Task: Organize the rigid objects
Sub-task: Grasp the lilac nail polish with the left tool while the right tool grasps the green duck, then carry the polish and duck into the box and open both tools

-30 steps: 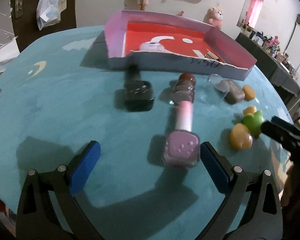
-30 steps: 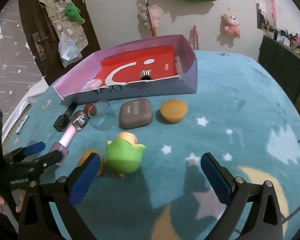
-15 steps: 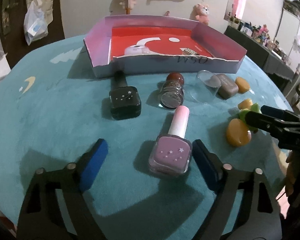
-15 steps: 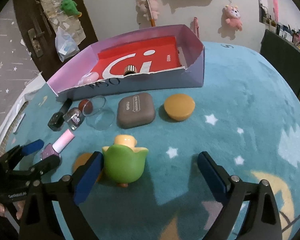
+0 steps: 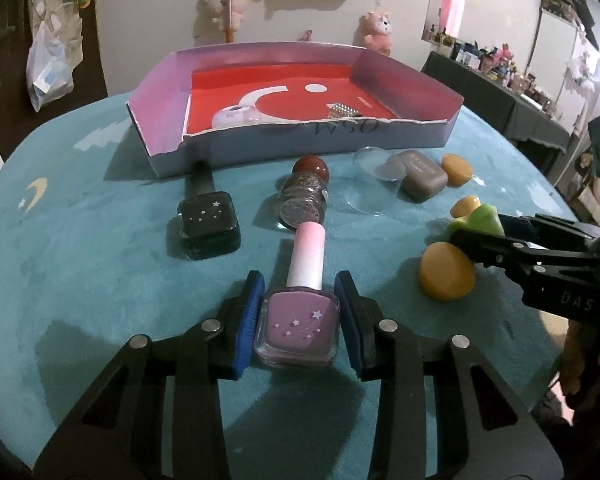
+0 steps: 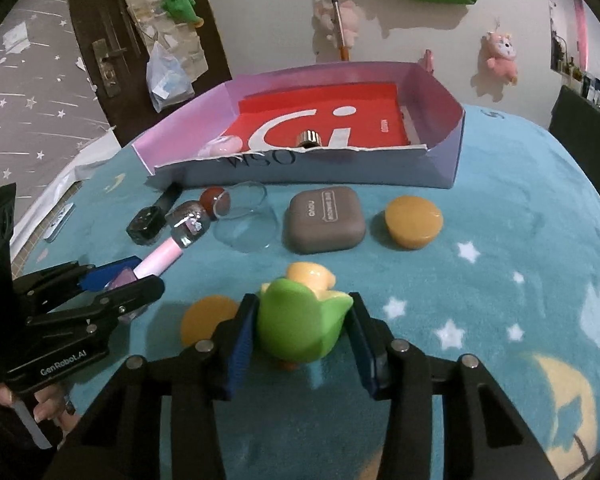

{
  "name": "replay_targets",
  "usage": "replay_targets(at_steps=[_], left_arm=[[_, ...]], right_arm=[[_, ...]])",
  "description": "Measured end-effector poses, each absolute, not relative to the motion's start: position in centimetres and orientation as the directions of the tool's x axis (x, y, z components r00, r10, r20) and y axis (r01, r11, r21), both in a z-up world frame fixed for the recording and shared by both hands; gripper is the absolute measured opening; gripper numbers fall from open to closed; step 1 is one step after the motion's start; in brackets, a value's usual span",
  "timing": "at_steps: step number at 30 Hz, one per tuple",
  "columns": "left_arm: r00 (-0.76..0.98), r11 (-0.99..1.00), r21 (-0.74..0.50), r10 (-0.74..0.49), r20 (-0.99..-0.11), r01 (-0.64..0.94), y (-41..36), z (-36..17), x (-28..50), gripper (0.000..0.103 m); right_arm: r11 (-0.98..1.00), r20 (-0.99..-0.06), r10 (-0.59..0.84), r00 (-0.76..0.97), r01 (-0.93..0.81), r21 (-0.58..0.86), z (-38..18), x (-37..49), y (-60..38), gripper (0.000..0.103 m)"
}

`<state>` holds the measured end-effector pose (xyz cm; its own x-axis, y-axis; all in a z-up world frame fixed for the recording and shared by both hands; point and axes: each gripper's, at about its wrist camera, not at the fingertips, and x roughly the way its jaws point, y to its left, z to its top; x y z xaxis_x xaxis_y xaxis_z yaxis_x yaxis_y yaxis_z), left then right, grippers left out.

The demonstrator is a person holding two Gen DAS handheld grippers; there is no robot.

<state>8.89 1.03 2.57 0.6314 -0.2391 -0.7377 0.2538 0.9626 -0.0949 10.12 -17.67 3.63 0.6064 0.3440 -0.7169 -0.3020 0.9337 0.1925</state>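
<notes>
The left gripper (image 5: pixel 299 320), low in the frame's centre, has just closed its jaws on the square lilac nail-polish bottle with a pink cap (image 5: pixel 298 326) lying on the teal star-patterned desk (image 5: pixel 100 280). The right gripper (image 6: pixel 300 334) has likewise just closed its jaws on the green-and-yellow plastic duck toy (image 6: pixel 302 322), bottom centre, below the open purple cardboard box with a red floor (image 6: pixel 300 172).

Taking the open box (image 6: pixel 300 168) as landmark: its near wall is fronted by a crowded row, a black bottle (image 5: pixel 209 220), a glitter bottle (image 5: pixel 303 200), a clear dish (image 6: pixel 246 216), a grey case (image 6: pixel 324 220) and an orange disc (image 6: pixel 414 216). Right of that disc the teal cloth (image 6: pixel 520 240) lies bare up to the box's right corner. The box floor holds only two small items, leaving most of it free.
</notes>
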Motion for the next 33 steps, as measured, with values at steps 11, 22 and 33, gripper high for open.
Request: replay_targets(at_steps=[11,22,33], left_arm=[[0.658,0.956,-0.099,-0.262,-0.706,0.275,1.0,4.3,7.9,0.035],[0.659,0.956,-0.094,-0.262,-0.705,0.279,0.7,4.4,7.9,0.035],[0.67,0.942,-0.127,-0.312,-0.673,0.311,-0.1,7.9,10.0,0.035]], right_arm=[[0.929,-0.679,0.363,0.638,-0.306,0.209,5.5,9.2,-18.4,0.047],[0.928,-0.682,0.366,0.633,-0.309,0.21,5.5,9.1,-18.4,0.047],[0.922,-0.663,0.38,0.645,-0.324,0.214,7.4,10.1,-18.6,0.047]])
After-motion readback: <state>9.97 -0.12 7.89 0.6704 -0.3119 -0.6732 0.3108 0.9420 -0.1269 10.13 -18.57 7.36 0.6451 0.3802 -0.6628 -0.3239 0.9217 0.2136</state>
